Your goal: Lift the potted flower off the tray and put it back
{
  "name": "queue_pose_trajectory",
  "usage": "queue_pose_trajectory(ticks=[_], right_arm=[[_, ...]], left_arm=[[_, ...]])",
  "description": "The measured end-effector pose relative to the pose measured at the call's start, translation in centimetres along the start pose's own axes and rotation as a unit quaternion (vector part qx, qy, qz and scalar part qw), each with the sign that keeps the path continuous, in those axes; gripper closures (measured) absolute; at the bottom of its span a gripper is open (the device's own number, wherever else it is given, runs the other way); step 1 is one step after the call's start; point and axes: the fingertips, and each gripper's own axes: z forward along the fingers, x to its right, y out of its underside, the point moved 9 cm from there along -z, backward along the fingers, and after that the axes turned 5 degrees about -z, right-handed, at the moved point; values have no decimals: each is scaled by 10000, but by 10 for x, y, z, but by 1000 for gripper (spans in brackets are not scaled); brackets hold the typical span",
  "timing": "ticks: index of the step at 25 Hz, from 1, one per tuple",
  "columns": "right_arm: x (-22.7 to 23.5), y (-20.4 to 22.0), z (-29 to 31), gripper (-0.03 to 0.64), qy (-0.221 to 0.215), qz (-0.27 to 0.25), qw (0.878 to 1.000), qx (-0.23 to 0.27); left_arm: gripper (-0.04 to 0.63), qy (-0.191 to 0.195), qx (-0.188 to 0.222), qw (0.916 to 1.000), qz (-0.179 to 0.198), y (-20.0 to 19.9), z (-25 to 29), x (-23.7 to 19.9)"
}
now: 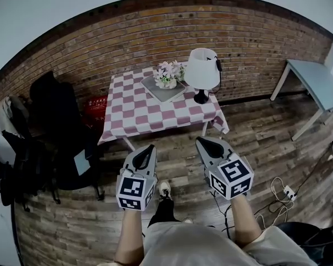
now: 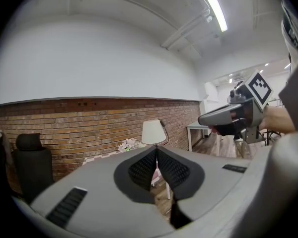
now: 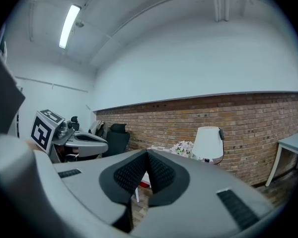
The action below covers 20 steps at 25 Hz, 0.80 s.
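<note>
Flower (image 1: 168, 75) showing pale pink-white blooms, sitting on grey tray (image 1: 157, 92) on checked table (image 1: 130, 112) | left gripper (image 1: 151, 147) pressing its jaws together, holding nothing | right gripper (image 1: 200, 141) doing likewise

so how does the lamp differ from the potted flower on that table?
The lamp is taller, with a plain white shade on a black base; the potted flower is lower, with pale blooms. The potted flower sits on the grey tray; the lamp stands straight on the checkered table. Both are upright.

No readable text; only coded square markers on left cube (image 1: 136, 192) and right cube (image 1: 231, 177).
</note>
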Motion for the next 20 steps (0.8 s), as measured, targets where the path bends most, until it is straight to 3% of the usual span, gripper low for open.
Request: queue_pose_trajectory(ticks=[20], right_arm=[[73, -23, 170, 595, 276, -108, 9996, -20]], left_arm=[[582, 319, 107, 9994, 48, -17, 155, -128]])
